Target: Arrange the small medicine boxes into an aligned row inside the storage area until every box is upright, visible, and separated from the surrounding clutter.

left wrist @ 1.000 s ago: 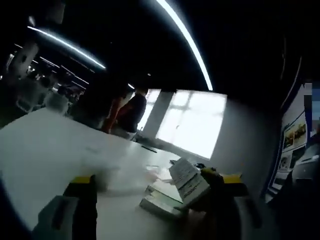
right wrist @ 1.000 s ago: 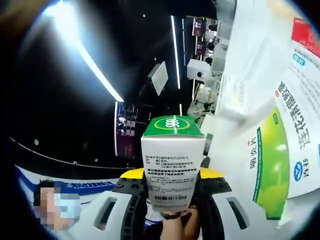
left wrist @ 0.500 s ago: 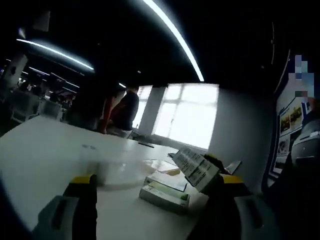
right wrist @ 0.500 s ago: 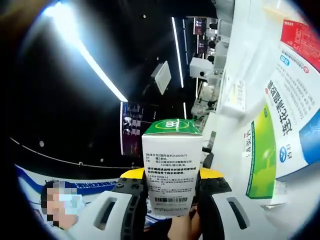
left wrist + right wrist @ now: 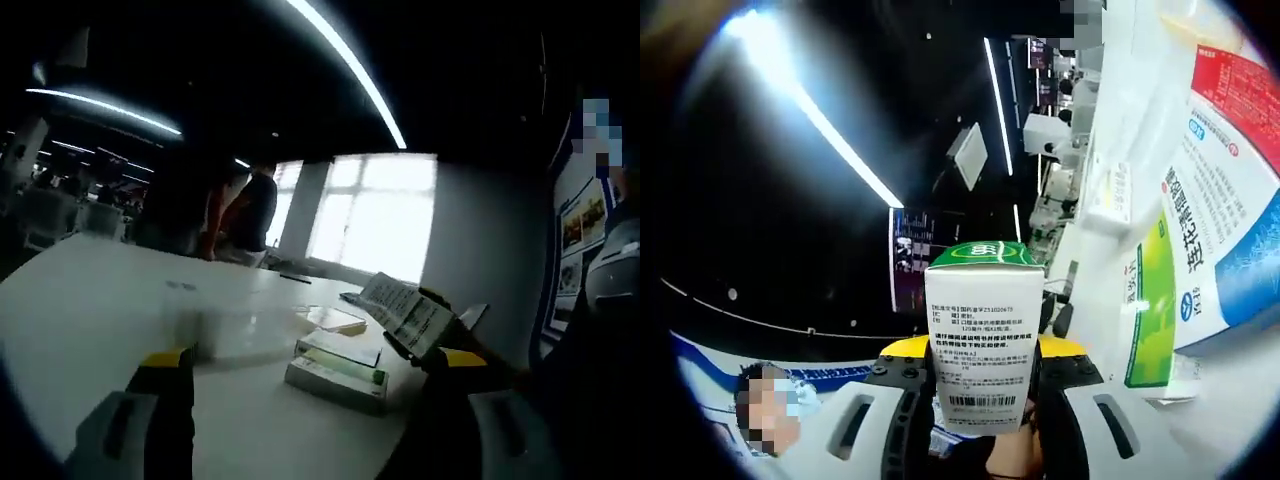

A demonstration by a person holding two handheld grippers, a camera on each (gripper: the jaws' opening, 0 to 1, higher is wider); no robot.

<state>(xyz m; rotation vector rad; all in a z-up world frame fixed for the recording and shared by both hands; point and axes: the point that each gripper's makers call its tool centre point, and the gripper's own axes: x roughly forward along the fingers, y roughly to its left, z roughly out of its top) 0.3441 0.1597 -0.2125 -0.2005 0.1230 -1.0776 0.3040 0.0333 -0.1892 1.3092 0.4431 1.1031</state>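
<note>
My right gripper [image 5: 985,348] is shut on a white medicine box with a green top [image 5: 985,350], which stands upright between the jaws. In the left gripper view the same box [image 5: 405,314] hangs tilted above the white table [image 5: 90,310], gripped from the right. Below it lie flat boxes: a green-edged one [image 5: 335,375], another [image 5: 340,348] behind it and a third [image 5: 332,318] farther back. My left gripper [image 5: 315,362] is open over the table, holding nothing. Large in the right gripper view are a white-green box [image 5: 1155,310] and a red-blue-white box [image 5: 1230,190].
A translucent container [image 5: 235,335] sits left of the flat boxes. People [image 5: 245,215] stand at the table's far side before a bright window [image 5: 375,215]. A person [image 5: 770,420] is close behind my right gripper. Posters [image 5: 585,235] hang on the right wall.
The right gripper has lifted its box up and to the right, off the flat boxes. In the right gripper view the large boxes have slid right as the camera moved.
</note>
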